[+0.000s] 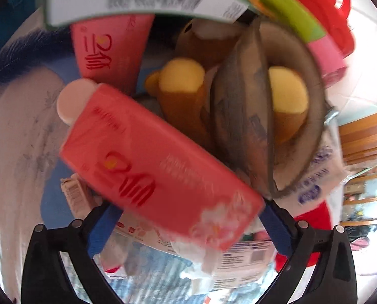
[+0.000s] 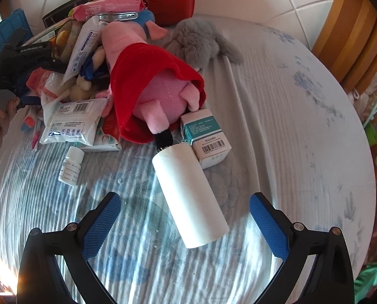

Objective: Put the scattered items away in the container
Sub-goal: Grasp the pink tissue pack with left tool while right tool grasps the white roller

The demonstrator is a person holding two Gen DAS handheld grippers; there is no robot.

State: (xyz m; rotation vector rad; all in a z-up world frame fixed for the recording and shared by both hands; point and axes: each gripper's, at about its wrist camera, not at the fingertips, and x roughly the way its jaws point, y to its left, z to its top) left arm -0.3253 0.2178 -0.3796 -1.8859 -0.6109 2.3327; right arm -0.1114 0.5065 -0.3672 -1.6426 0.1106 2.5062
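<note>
The left hand-held gripper (image 1: pixel 186 217) clamped a red rectangular tissue pack (image 1: pixel 158 162) between its blue pads, above a heap of plush toys and packets. The right hand-held gripper (image 2: pixel 186 230) hung with jaws wide apart and empty over the white cylindrical paper roll (image 2: pixel 189 196) lying on the blue-patterned bed sheet (image 2: pixel 277 116), beside a small teal-and-white cardboard box (image 2: pixel 205 136).

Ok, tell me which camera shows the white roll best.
The right wrist view: the white roll lies whole on the bedsheet, ahead of the open right gripper. The left wrist view doesn't show it; a red pack fills that frame.
</note>
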